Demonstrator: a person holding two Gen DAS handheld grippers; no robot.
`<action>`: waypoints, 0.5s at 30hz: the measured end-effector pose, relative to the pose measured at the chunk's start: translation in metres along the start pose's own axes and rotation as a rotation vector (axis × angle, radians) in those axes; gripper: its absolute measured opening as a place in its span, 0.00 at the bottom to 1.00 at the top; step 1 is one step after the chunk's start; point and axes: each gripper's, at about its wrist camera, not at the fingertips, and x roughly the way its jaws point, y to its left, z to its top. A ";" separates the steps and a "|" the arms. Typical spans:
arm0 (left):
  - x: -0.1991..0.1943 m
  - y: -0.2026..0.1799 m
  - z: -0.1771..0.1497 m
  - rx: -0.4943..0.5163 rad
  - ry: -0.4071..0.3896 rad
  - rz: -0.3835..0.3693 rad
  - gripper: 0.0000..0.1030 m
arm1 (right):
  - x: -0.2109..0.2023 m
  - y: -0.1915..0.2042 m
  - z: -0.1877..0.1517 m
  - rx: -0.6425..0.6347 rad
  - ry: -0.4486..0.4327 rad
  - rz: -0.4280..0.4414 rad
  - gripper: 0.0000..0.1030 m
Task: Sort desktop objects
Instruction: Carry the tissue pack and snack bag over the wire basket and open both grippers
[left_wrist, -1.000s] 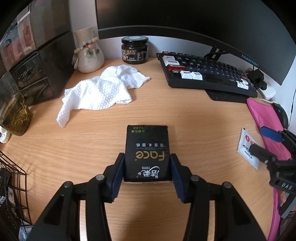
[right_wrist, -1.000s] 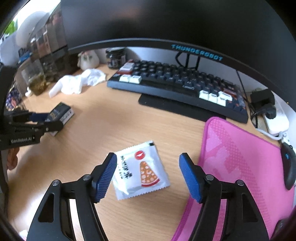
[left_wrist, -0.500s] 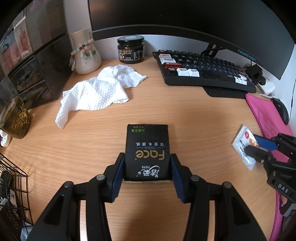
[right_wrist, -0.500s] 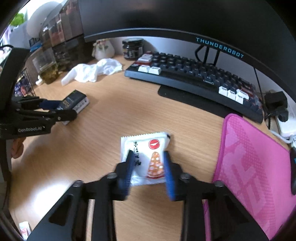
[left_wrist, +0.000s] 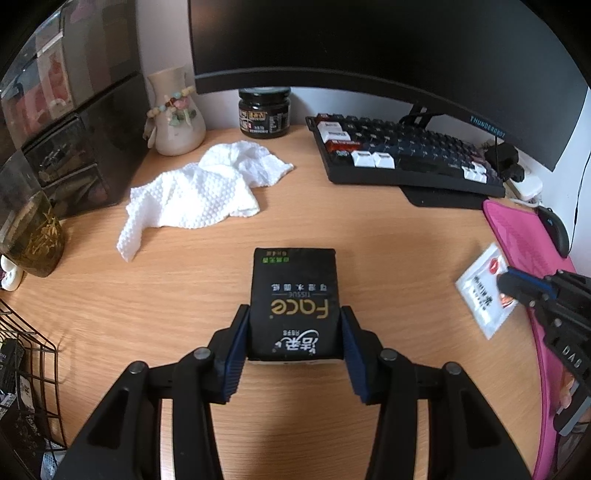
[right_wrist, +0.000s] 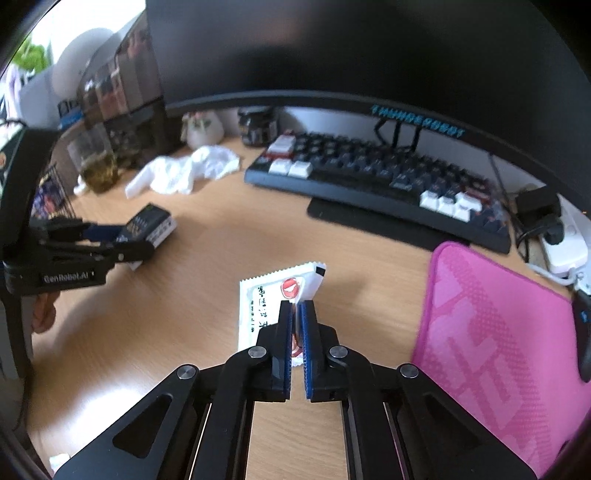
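My left gripper (left_wrist: 294, 325) is shut on a black tissue pack (left_wrist: 294, 291) with gold "Face" lettering, held just above the wooden desk (left_wrist: 184, 314). The pack also shows in the right wrist view (right_wrist: 149, 225), between the left gripper's fingers (right_wrist: 103, 232). My right gripper (right_wrist: 295, 314) is shut on a white sachet (right_wrist: 269, 299) with a red logo, pinched and lifted off the desk. The sachet shows in the left wrist view (left_wrist: 484, 291) at the right, with the right gripper (left_wrist: 517, 286) on it.
A crumpled white cloth (left_wrist: 199, 192), a vase (left_wrist: 173, 114) and a dark jar (left_wrist: 264, 112) are at the back left. A keyboard (left_wrist: 402, 155) lies under the monitor (left_wrist: 369, 44). A pink mouse pad (right_wrist: 491, 343) is at the right, a wire basket (left_wrist: 22, 369) at the left.
My right gripper closed from open onto the sachet and lifted it off the desk. My left gripper kept hold of the tissue pack and rose a little.
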 end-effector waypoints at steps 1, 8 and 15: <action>-0.001 0.000 0.000 -0.001 -0.004 -0.002 0.50 | -0.003 -0.001 0.001 0.007 -0.011 0.003 0.04; -0.037 -0.006 0.002 0.010 -0.070 -0.012 0.50 | -0.024 0.001 0.011 0.024 -0.069 0.019 0.04; -0.123 0.002 -0.004 0.005 -0.200 -0.017 0.50 | -0.058 0.044 0.027 -0.016 -0.140 0.078 0.04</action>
